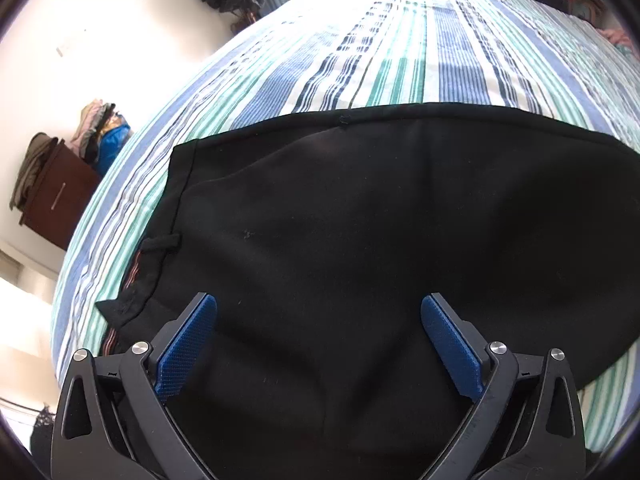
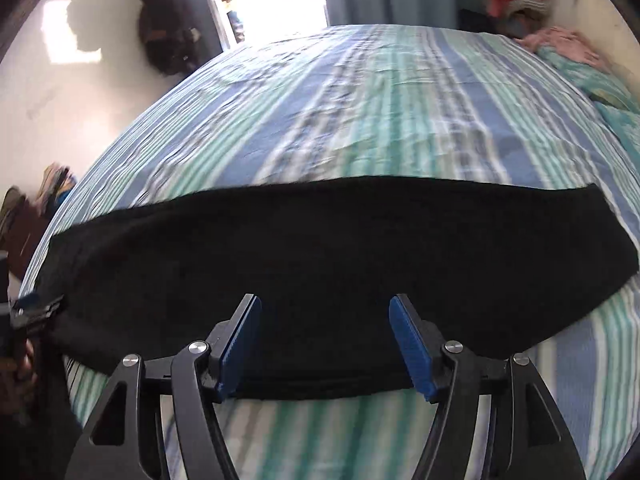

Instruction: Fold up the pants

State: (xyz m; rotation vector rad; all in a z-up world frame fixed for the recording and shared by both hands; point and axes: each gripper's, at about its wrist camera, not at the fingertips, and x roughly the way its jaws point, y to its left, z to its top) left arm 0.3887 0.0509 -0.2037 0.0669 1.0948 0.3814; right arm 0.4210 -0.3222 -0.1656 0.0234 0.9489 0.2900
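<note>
The black pants (image 2: 320, 264) lie flat as a long band across the striped bed (image 2: 360, 112), already doubled leg on leg by the look of it. Both the left claw (image 1: 319, 344) and the right claw (image 2: 325, 344) hang over the cloth, spread wide, holding nothing. For the next fold, I'd pinch both layers at one end, matching the edges. No containers in sight.

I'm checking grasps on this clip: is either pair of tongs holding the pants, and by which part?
Nothing is held. The left tongs and right tongs both stand open above the black pants, which lie flat on the striped bed.
</note>
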